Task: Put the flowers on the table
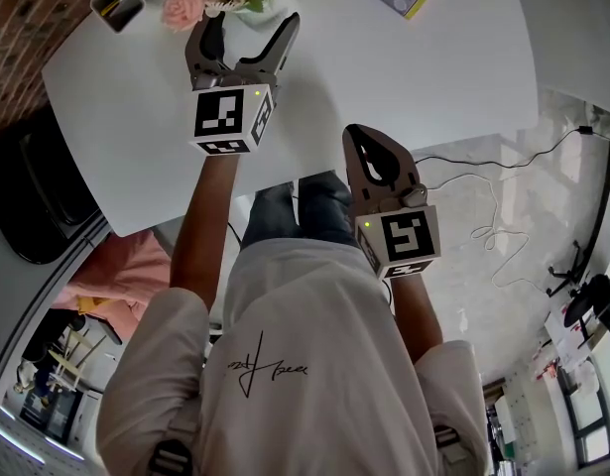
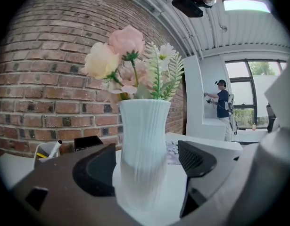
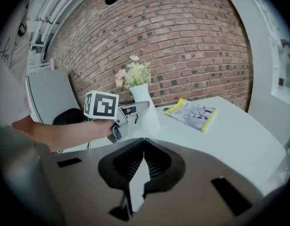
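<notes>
A bunch of pink and cream flowers [image 2: 130,65] stands upright in a ribbed white vase [image 2: 144,149] at the far left part of the white table [image 1: 404,77], its long axis vertical and its base apparently resting on the tabletop. The vase sits squarely between the jaws of the left gripper [image 1: 247,30], which are spread wide to either side of its lower body. In the left gripper view the left pad lies just beside the vase wall, while a clear gap shows at the right pad, so no grip appears to be in force. The left arm is stretched forward over the table's near edge, with the gripper held level and pointing at the brick wall [image 3: 182,41] behind.

The right gripper [image 3: 144,145] is the farther of the two, held back near the person's body at the table's near edge, jaws closed together on nothing and aimed towards the vase. A yellow-edged booklet [image 3: 192,113] lies well apart on the far right of the table, and a pen cup [image 1: 117,3] stands to the left of the flowers.

Judged from this, the flowers look already set down, and the left gripper need only draw straight back.
</notes>
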`<state>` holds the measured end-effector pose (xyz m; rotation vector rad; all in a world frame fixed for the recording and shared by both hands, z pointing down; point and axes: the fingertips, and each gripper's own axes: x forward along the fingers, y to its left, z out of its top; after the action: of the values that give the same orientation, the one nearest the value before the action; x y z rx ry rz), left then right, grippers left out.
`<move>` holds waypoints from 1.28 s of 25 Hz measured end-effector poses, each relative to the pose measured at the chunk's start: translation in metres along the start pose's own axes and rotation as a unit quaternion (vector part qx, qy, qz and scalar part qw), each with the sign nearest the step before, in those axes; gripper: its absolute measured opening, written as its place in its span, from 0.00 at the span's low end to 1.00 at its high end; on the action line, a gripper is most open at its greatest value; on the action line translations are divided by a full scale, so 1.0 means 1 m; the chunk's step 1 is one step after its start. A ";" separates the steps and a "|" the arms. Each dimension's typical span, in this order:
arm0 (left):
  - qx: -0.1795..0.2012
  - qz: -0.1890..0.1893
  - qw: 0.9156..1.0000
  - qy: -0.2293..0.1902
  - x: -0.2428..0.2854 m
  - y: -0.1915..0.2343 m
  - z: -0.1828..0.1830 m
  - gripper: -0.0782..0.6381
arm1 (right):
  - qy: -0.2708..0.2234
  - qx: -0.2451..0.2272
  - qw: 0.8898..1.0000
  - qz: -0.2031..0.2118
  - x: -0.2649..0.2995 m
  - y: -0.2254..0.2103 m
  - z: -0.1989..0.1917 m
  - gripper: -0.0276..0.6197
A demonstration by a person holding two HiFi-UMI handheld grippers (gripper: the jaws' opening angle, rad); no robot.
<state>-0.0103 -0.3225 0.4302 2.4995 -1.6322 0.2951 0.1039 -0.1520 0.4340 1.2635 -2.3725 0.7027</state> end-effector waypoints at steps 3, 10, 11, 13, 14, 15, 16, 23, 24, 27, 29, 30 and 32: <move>-0.004 0.001 1.000 0.003 -0.006 0.003 0.000 0.69 | -0.004 0.001 1.000 0.002 -0.001 0.003 0.000 0.08; 0.007 -0.010 1.000 0.010 -0.019 -0.004 0.004 0.59 | -0.014 -0.003 1.000 0.000 -0.005 0.008 0.009 0.08; 0.007 -0.011 1.000 0.010 -0.022 -0.005 0.005 0.57 | -0.015 -0.007 1.000 -0.002 -0.005 0.008 0.010 0.08; 0.007 -0.015 1.000 0.010 -0.027 -0.007 0.008 0.55 | -0.018 -0.013 1.000 -0.005 -0.007 0.011 0.012 0.08; 0.008 -0.018 1.000 0.010 -0.029 -0.009 0.009 0.54 | -0.020 -0.013 1.000 -0.006 -0.008 0.012 0.014 0.08; 0.009 -0.020 1.000 0.010 -0.031 -0.010 0.010 0.53 | -0.022 -0.012 1.000 -0.007 -0.009 0.012 0.015 0.08; 0.010 -0.022 1.000 0.010 -0.033 -0.012 0.011 0.52 | -0.023 -0.011 1.000 -0.008 -0.010 0.013 0.016 0.08; -0.002 -0.035 0.999 0.009 -0.049 -0.020 0.021 0.49 | -0.029 -0.007 0.999 -0.014 -0.020 0.021 0.017 0.08; -0.003 -0.035 0.999 0.010 -0.051 -0.020 0.022 0.48 | -0.030 -0.006 0.999 -0.015 -0.021 0.023 0.017 0.08; -0.004 -0.035 0.999 0.015 -0.057 -0.017 0.022 0.42 | -0.031 -0.005 0.999 -0.017 -0.023 0.027 0.017 0.08; -0.006 -0.034 0.999 0.015 -0.060 -0.013 0.024 0.42 | -0.032 -0.005 0.999 -0.019 -0.023 0.030 0.018 0.08; -0.007 -0.034 0.999 0.014 -0.061 -0.011 0.025 0.41 | -0.033 -0.005 0.999 -0.020 -0.023 0.032 0.019 0.08; -0.007 -0.033 0.999 0.014 -0.065 -0.008 0.027 0.40 | -0.037 -0.003 0.999 -0.022 -0.025 0.034 0.021 0.08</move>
<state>-0.0264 -0.2673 0.3886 2.5211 -1.5319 0.3088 0.0865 -0.1318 0.3948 1.3565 -2.3953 0.6455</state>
